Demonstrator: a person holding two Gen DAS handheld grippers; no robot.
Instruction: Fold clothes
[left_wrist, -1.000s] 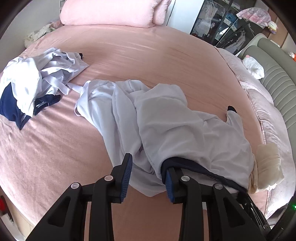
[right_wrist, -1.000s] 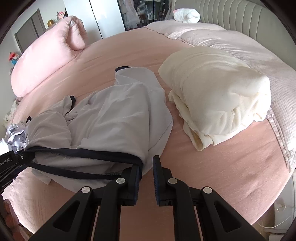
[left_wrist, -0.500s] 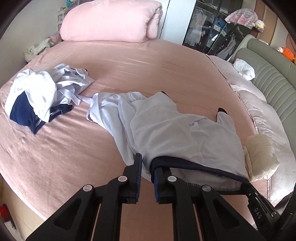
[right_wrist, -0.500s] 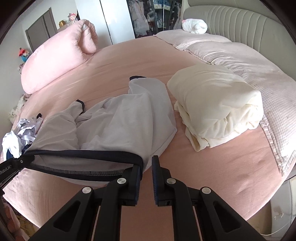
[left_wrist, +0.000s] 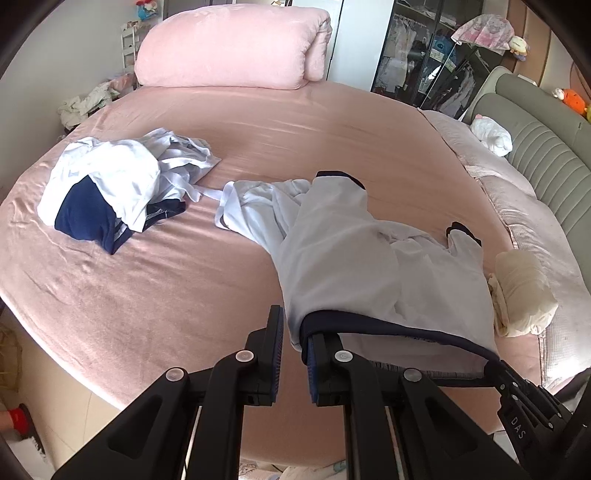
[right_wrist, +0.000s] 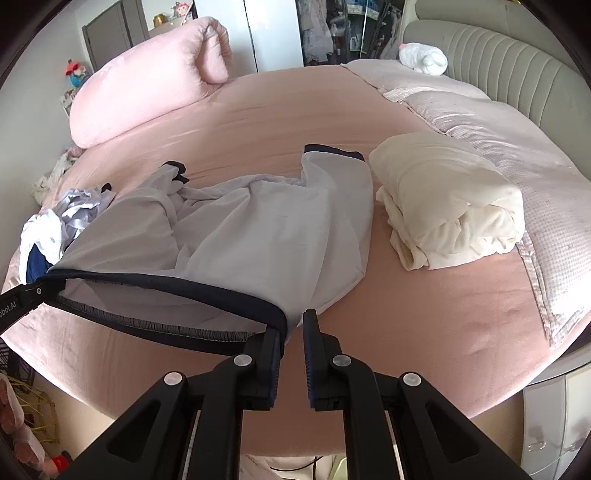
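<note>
Your left tongs (left_wrist: 293, 341) are pinched on the dark navy waistband (left_wrist: 399, 328) of the pale grey trousers (left_wrist: 354, 258), having just closed on it, and your right tongs (right_wrist: 293, 338) are clamped on the other end of that same band, so it runs taut between them, off the bed. You've got the waist hanging at the bed's near edge while the legs trail away across the pink sheet (left_wrist: 184, 288) towards the middle, one navy cuff (right_wrist: 332, 149) flat, the other leg bunched and twisted. Just beside the trousers, towards the right edge, sits a folded cream bundle (right_wrist: 447, 199), close to the trouser leg, though whether they touch I can't tell. Off towards the left edge lies a crumpled heap of white and navy clothes (left_wrist: 110, 188), and a fat pink pillow (left_wrist: 229, 48) rests at the far edge.
</note>
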